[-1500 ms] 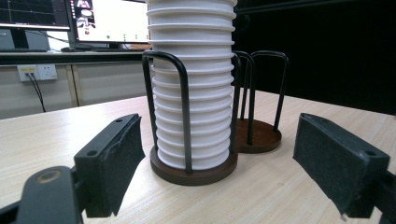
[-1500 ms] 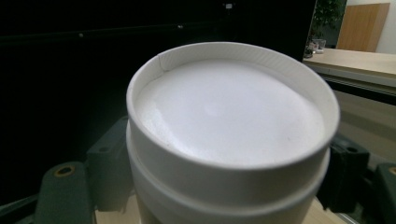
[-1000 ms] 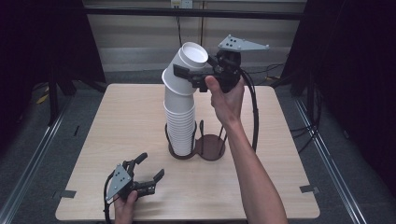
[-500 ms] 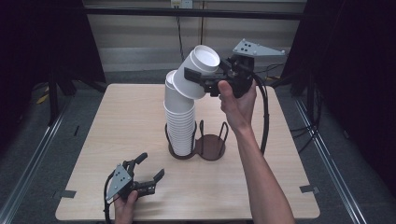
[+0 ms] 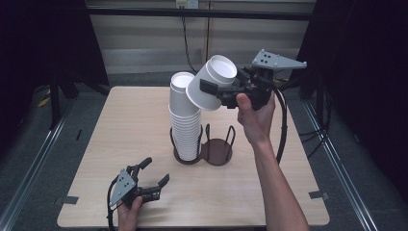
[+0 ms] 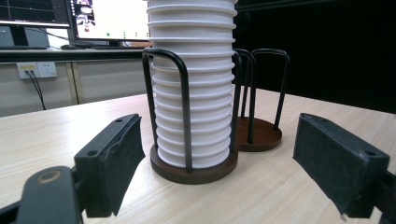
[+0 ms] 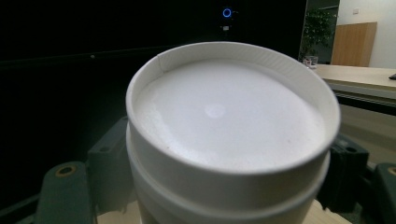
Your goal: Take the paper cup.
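A tall stack of upturned white paper cups [image 5: 185,120] stands in the left slot of a dark two-slot wire holder [image 5: 219,153]; the right slot is empty. My right gripper [image 5: 209,89] is raised beside the stack's top, to its right, shut on a white cup [image 5: 212,79] that is tilted with its recessed bottom up. In the right gripper view that cup [image 7: 224,121] sits between the jaws. My left gripper [image 5: 156,170] rests open near the table's front left, pointing at the stack [image 6: 194,93] and the holder base [image 6: 196,171], with nothing between its pads.
The light wooden table [image 5: 125,120] has bare room left of and in front of the holder. A black cable [image 5: 281,125] hangs from the right gripper. Dark curtains and rails surround the table; monitors [image 6: 107,18] stand behind in the left gripper view.
The right gripper has carried the cup up and to the right, off the top of the stack, tilting it further. The left gripper has stayed put.
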The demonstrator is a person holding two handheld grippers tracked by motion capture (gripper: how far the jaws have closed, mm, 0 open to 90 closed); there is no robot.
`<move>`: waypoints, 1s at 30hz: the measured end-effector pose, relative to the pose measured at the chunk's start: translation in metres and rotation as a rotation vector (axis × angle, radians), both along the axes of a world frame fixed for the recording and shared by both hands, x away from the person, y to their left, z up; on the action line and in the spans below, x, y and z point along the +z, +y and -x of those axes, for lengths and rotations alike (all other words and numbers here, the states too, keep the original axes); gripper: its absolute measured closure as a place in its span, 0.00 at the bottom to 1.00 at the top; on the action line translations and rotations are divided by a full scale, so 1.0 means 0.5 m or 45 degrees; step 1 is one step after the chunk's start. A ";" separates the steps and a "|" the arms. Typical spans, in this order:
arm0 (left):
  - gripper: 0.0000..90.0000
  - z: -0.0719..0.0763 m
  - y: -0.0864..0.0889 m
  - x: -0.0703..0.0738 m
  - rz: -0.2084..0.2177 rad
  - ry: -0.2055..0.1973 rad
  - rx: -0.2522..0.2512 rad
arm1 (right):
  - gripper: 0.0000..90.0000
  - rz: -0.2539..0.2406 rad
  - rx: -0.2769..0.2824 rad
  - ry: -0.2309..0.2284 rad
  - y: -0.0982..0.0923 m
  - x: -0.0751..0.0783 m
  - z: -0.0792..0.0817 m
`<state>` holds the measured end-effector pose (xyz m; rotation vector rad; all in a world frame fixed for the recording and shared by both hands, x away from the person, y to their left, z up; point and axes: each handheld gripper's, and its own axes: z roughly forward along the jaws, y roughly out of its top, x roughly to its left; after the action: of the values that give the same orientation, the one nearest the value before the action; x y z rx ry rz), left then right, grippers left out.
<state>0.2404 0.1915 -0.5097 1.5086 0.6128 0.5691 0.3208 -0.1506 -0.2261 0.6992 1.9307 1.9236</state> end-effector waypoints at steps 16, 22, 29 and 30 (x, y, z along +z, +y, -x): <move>0.17 -0.001 0.001 0.000 -0.007 0.002 0.000 | 0.24 0.037 -0.005 0.052 -0.024 -0.056 0.038; 0.18 0.001 -0.001 0.001 0.001 0.012 0.003 | 0.24 0.060 -0.010 0.076 -0.028 -0.089 0.054; 0.18 -0.003 0.001 0.002 -0.003 0.029 -0.006 | 0.24 0.073 0.015 0.098 -0.029 -0.128 0.067; 0.18 -0.005 0.003 0.002 -0.009 0.028 -0.016 | 0.24 0.078 0.019 0.098 -0.028 -0.134 0.068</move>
<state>0.2427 0.1929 -0.5085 1.5260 0.6186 0.5462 0.2868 -0.1645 -0.2931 0.7538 2.0373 1.8635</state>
